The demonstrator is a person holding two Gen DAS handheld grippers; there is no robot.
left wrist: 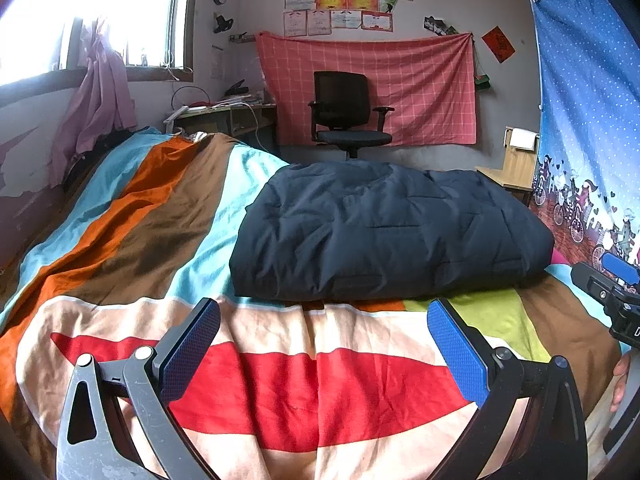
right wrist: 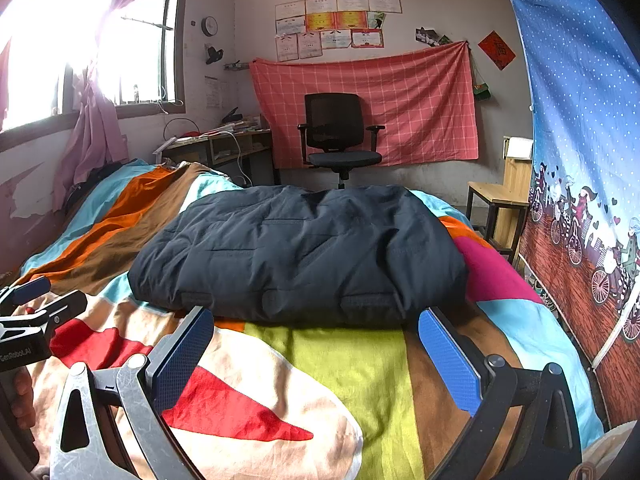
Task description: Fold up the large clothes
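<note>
A dark navy padded jacket [left wrist: 384,232] lies folded into a thick rectangle on the bed; it also shows in the right wrist view [right wrist: 304,252]. My left gripper [left wrist: 324,320] is open and empty, held just in front of the jacket's near edge, above the colourful bedspread [left wrist: 280,384]. My right gripper [right wrist: 316,332] is open and empty, also just short of the jacket's near edge. The right gripper shows at the right edge of the left wrist view [left wrist: 612,284], and the left gripper shows at the left edge of the right wrist view [right wrist: 28,312].
The striped bedspread [right wrist: 340,380] covers the bed. A black office chair [left wrist: 344,116] stands beyond the bed's far end. A cluttered desk [left wrist: 228,114] is at the back left, a wooden stool [right wrist: 496,204] at the right, and a blue curtain [right wrist: 580,140] hangs along the right side.
</note>
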